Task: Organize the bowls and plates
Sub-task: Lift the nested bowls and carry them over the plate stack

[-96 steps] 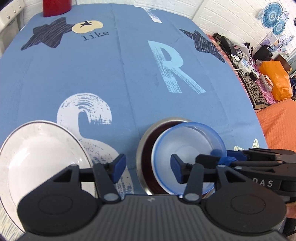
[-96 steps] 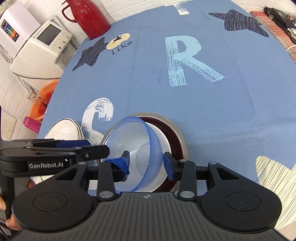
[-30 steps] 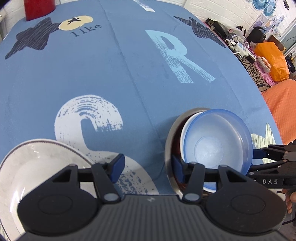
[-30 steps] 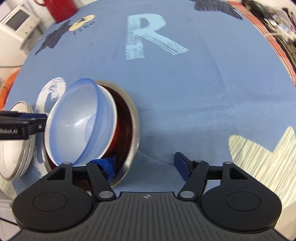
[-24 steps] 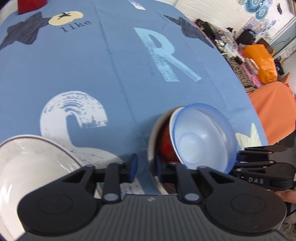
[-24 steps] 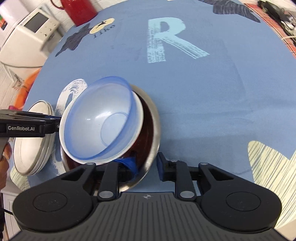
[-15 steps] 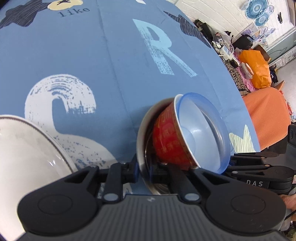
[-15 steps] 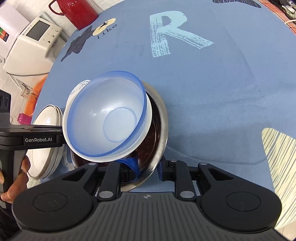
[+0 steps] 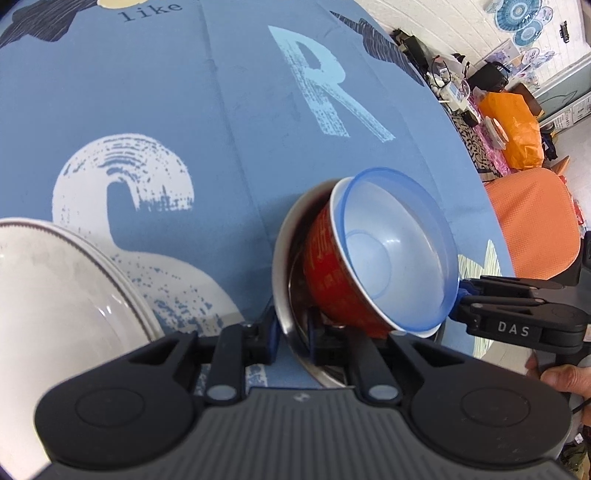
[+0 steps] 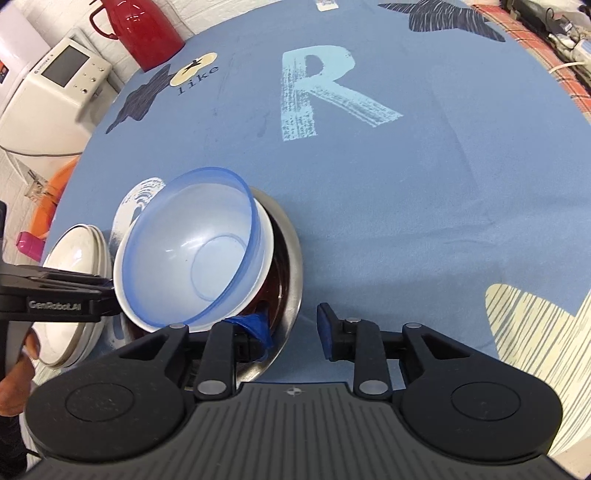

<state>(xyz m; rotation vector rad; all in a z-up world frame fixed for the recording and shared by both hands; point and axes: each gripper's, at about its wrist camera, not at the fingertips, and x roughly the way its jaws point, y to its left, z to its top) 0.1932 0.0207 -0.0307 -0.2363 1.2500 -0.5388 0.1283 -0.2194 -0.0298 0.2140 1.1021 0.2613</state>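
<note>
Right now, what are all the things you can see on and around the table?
Steel bowl: one, silver, tilted, outermost of the nest.
Red bowl: one, inside the steel bowl.
Blue bowl: one, translucent, innermost.
White plates: a stack, left of the bowls.
Tablecloth: one, blue, printed.
Red jug: one, far edge.
White appliance: one, beside the table.
Orange chair: one, right.
Left gripper: shut on steel bowl's rim.
Right gripper: open.
</note>
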